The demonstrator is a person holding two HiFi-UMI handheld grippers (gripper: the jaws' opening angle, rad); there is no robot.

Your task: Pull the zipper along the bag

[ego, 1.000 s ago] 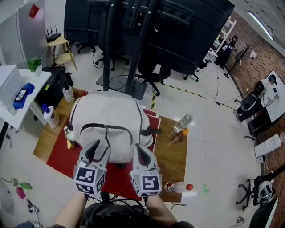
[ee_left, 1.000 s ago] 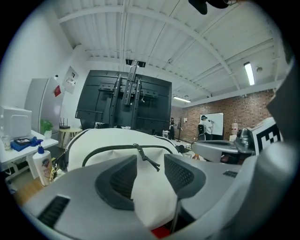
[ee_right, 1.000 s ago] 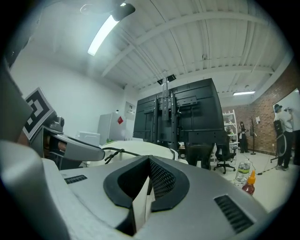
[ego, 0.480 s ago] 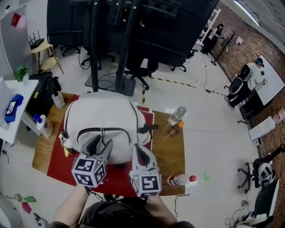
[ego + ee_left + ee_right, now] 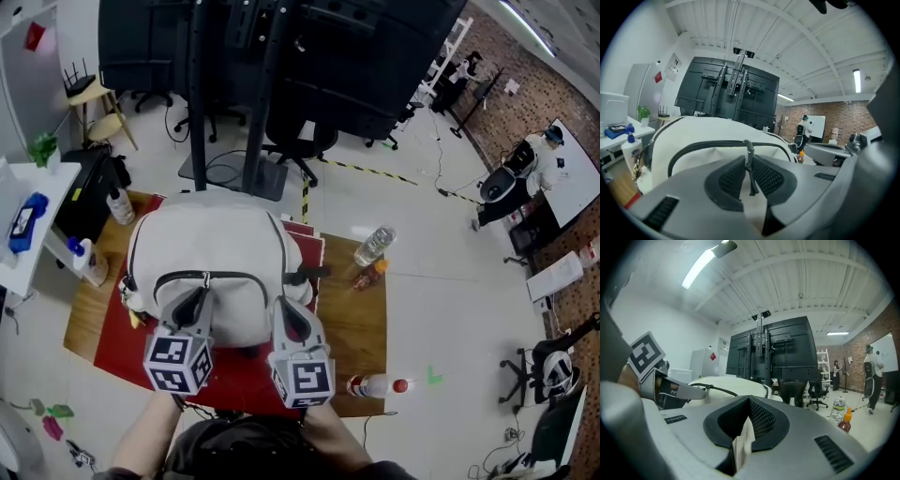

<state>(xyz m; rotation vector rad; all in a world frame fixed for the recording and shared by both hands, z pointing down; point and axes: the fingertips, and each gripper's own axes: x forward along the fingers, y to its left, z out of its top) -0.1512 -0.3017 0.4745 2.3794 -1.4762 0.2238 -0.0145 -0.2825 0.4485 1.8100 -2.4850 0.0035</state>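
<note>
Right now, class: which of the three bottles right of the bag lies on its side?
The red-capped bottle at the table's near edge; the clear bottle and the orange-capped bottle stand upright.

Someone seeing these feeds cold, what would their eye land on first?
The big white backpack lying on the red mat, with its dark zipper arcing across. Next, the left gripper, its jaws closing on the zipper pull at the arc's top, while the right gripper pinches the backpack's fabric beside it.

Pale floor (image 5: pixel 441 309), brick wall (image 5: pixel 843 117)
</note>
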